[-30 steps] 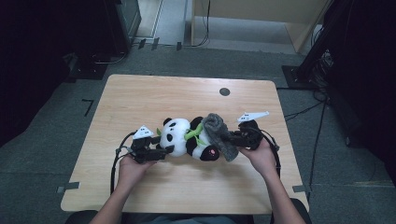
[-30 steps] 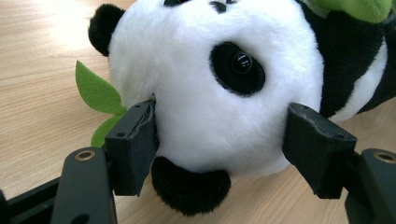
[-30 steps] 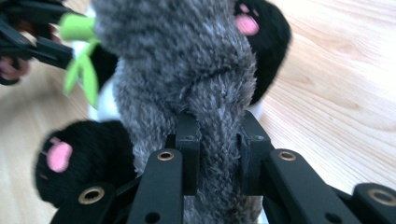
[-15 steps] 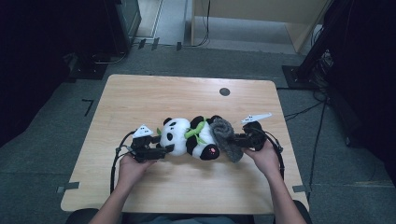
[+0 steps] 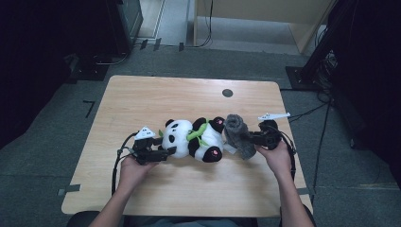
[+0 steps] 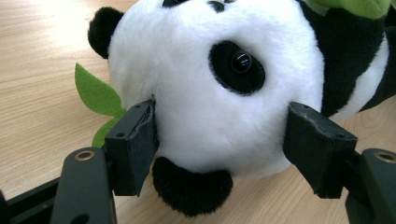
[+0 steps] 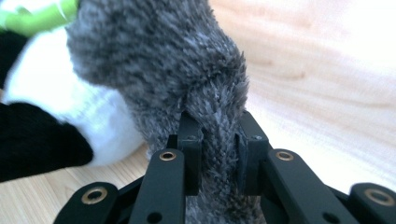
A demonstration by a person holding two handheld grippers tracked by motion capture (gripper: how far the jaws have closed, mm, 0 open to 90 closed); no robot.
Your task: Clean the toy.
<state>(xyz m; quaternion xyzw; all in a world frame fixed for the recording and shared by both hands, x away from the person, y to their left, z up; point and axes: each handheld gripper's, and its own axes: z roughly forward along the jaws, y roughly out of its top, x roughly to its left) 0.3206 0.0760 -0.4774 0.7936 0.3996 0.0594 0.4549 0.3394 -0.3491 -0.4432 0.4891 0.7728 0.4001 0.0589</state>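
A black-and-white panda plush [image 5: 194, 139] with a green leaf collar lies on its side on the wooden table [image 5: 189, 97]. My left gripper [image 5: 165, 151] is shut on the panda's head [image 6: 210, 84], one pad pressed into each side of the white fur. A grey fuzzy sock [image 5: 235, 132] lies against the panda's feet. From the right, my right gripper [image 5: 250, 138] is shut on a pinched fold of the sock [image 7: 159, 56]. In the right gripper view, the panda's white body [image 7: 70, 102] sits just behind the sock.
A small black round grommet [image 5: 227, 92] sits in the tabletop toward the far side. The person's forearms come in over the near edge. Cables trail off the table's right side, and dark equipment stands on the floor around the table.
My right gripper has moved to the right with the grey sock, drawing it off the panda's lower body. The left gripper and the panda's head have stayed put.
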